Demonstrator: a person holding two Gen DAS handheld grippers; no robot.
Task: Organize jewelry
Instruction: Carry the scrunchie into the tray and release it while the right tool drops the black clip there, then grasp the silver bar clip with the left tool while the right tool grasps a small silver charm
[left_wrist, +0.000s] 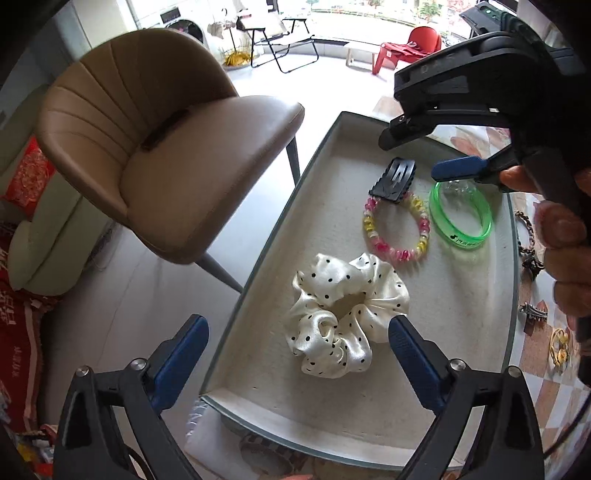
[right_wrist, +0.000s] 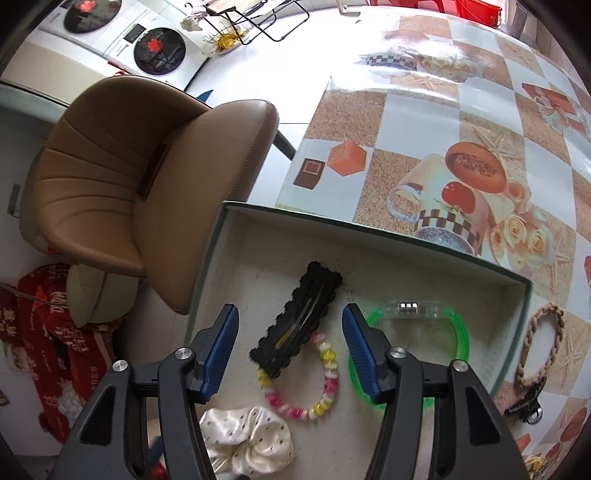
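Shallow tray (left_wrist: 369, 424) sits at the bench (right_wrist: 424, 122) edge, beside a tan chair (left_wrist: 159, 155). Left gripper (left_wrist: 299, 354) jaws wide open, nothing gripped; white polka-dot scrunchie (left_wrist: 343, 314) lies loose on the tray floor between them, pads not pressing it. Right gripper (right_wrist: 290, 347) jaws partly open, empty, over the black hair clip (right_wrist: 299, 325), which lies free in the tray and overlaps the pink-yellow bead bracelet (right_wrist: 321, 384). Green bangle (right_wrist: 458, 332) just right of the beads, also in the tray. Outside the tray on the bench, right side: braided cord bracelet (right_wrist: 543, 339), small dark claw clip (left_wrist: 532, 314), gold piece (left_wrist: 557, 350). A hand (left_wrist: 569, 251) holds the right gripper's handle.
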